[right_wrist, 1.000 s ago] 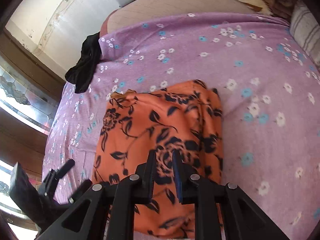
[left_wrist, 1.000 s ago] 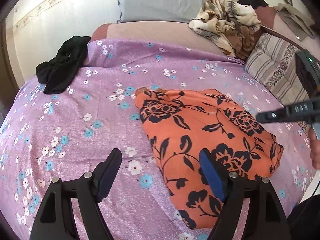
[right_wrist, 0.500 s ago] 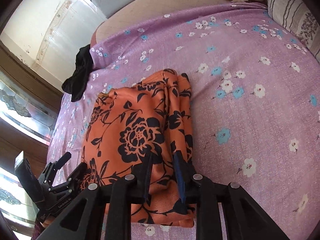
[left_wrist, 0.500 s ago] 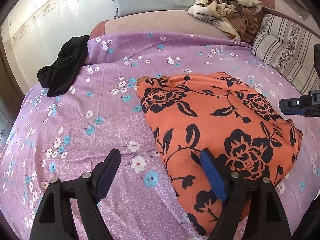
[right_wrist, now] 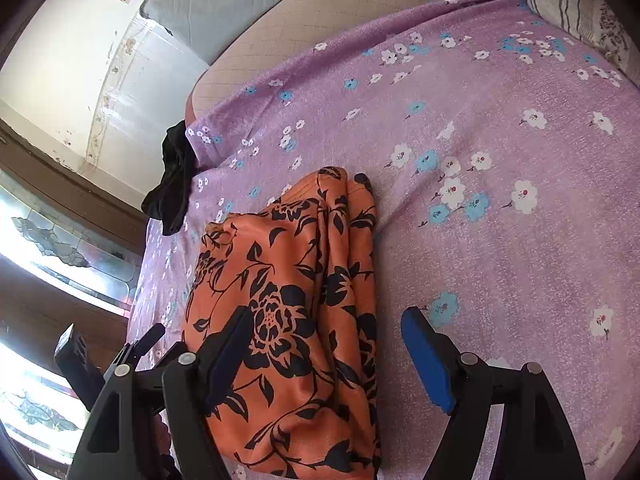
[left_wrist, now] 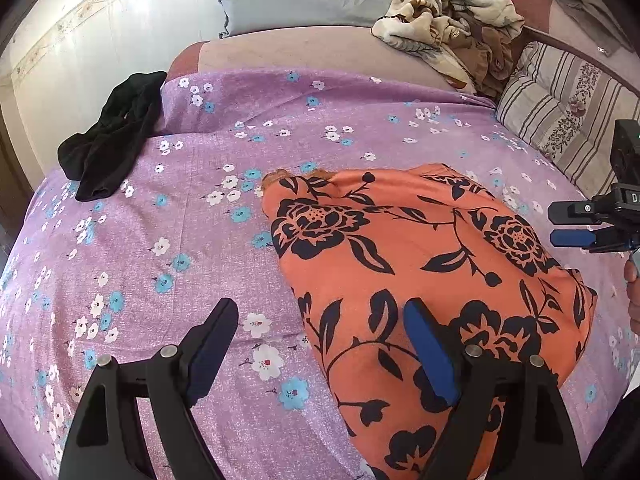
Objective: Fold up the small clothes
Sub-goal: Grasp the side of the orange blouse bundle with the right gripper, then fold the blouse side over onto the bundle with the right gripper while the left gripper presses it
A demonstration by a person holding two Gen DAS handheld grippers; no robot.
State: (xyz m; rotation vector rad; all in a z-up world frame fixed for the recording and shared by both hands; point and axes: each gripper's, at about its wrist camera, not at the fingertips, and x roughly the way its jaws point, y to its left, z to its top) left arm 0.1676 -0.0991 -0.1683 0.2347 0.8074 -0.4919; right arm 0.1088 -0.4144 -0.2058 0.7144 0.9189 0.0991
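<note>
Bedsheet (left_wrist: pixel 208 240), purple with small flowers, carries the work: an orange garment (left_wrist: pixel 420 264) printed with black blooms lies folded on it, near the front edge, its layered fold running along the side toward the right gripper (right_wrist: pixel 324 320). That gripper's jaws have just been opening and now stand wide over the cloth's layered edge, one pad above the print and one above bare sheet, pressing on nothing. The left gripper (left_wrist: pixel 320 312) hangs likewise wide, one pad over the sheet, the other over the garment's near corner, holding nothing. The drop looks finished; the fold now wants tidying or one more halving. To do it well, each gripper should likely take a corner of the same short end, pinch through every layer rather than the top skin alone, lift low and carry evenly so the stacked edges do not slip. A black garment (left_wrist: pixel 108 152) waits well apart near the sheet's far corner, and a crumpled pile (left_wrist: pixel 452 24) lies beyond by the pillow (left_wrist: pixel 568 104).
</note>
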